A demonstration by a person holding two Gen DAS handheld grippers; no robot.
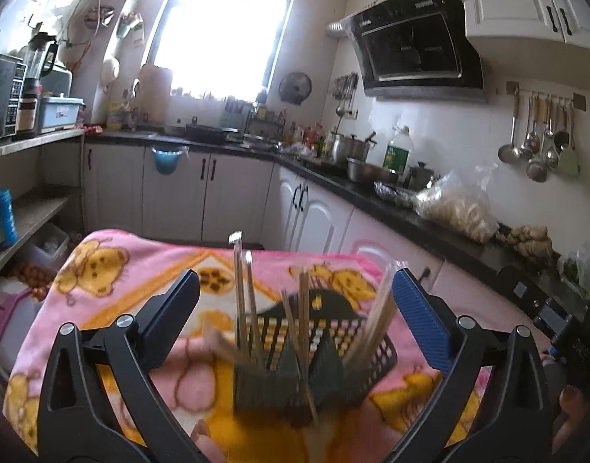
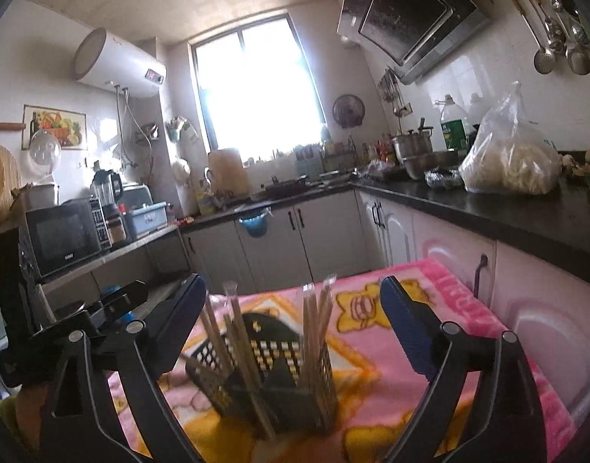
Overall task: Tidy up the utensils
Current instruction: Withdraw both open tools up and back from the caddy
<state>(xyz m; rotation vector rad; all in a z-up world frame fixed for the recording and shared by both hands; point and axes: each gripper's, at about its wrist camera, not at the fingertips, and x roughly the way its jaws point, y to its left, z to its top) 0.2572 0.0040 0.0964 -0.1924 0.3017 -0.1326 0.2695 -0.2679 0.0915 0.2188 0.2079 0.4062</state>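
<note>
A black perforated utensil holder [image 1: 314, 366] stands on a pink blanket with yellow bears [image 1: 113, 270]. Several wooden chopsticks [image 1: 243, 301] stick up out of its compartments, some upright and some leaning. My left gripper [image 1: 295, 276] is open, one finger on each side of the holder and neither pad touching it. In the right wrist view the same holder [image 2: 272, 378] and chopsticks [image 2: 314, 320] sit low between the fingers of my right gripper [image 2: 292, 281]. It is open too, and nothing is held in it.
A dark counter [image 2: 526, 212] runs along the right with a full plastic bag [image 2: 511, 162], pots and an oil bottle [image 1: 398, 152]. White cabinets [image 1: 225, 189] stand behind the blanket. A microwave [image 2: 63, 235] sits on the left shelf. Ladles [image 1: 541, 146] hang on the wall.
</note>
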